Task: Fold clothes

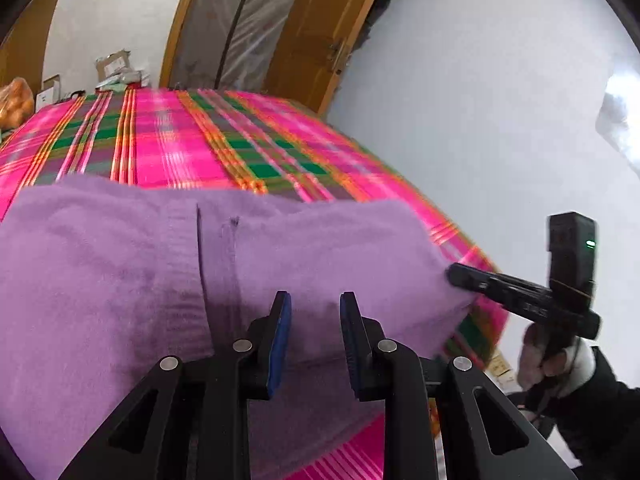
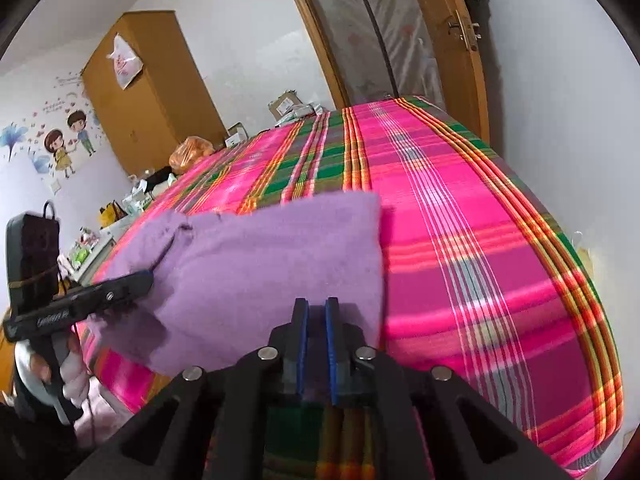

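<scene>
The purple garment (image 1: 120,272) lies folded near the edge of the bed (image 2: 480,240). Both the left gripper (image 1: 315,312) and the right gripper (image 2: 316,316) stand apart, holding nothing; they should press the fold flat

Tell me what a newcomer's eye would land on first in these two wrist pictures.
The loud pink, green and orange plaid bedcover fills the middle of both views. On its near part lies a fuzzy lilac knit garment, folded into a rough rectangle. The black left gripper sits over the garment's near edge with blue pads apart, and the right gripper is at its near right corner, pads slightly apart with nothing between them.
</scene>
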A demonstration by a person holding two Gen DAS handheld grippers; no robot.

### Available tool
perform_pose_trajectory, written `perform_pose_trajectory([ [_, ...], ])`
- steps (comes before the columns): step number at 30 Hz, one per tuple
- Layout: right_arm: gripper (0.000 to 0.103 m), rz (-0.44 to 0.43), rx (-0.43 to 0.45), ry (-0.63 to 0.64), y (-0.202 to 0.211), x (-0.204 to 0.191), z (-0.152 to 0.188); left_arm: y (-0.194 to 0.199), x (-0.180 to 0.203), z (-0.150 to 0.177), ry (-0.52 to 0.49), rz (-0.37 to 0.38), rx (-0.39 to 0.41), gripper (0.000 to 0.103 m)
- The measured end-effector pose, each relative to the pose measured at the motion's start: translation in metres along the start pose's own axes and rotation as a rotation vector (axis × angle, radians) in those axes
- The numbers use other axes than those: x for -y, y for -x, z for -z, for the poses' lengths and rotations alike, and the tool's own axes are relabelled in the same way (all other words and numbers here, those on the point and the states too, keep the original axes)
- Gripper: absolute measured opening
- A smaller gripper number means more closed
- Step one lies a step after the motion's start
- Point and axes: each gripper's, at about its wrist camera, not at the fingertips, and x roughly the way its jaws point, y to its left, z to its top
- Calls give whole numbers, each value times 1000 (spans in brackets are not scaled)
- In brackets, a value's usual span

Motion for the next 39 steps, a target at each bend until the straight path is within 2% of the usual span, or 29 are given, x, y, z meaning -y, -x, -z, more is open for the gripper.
perform_pose_trajectory([
  [2, 12, -21, 44, 7, 2, -12, -11, 19, -5, -6, -3, -11, 57, 26],
  [6, 20, -59, 81, 47, -15, -43, -39, 53, -29, -15, 15, -99, 155, 26],
  [13, 20, -112, -38, 97, -75, -93, -69, 73, -94, 4, 142, -258, 139, 26],
  [18, 20, -187, -136, 74, -112, -118, -79, 96, -136, 18, 205, -344, 158, 26],
  [21, 20, -227, -196, 25, -136, -125, -83, 102, -155, 22, 239, -369, 155, 26],
  [23, 22, -242, -219, 1, -148, -129, -83, 107, -164, 22, 253, -372, 164, 26],
  [25, 30, -248, -244, -21, -161, -134, -84, 109, -171, 21, 267, -361, 164, 26],
  [27, 34, -255, -281, -43, -175, -137, -83, 109, -176, 18, 275, -344, 152, 32],
  [29, 35, -247, -303, -48, -184, -140, -81, 105, -181, 12, 268, -329, 139, 36],
  [35, 35, -233, -304, -58, -192, -145, -83, 80, -209, -17, 283, -309, 47, 36],
  [39, 35, -230, -305, -63, -194, -146, -84, 63, -214, -23, 291, -262, -3, 36],
])
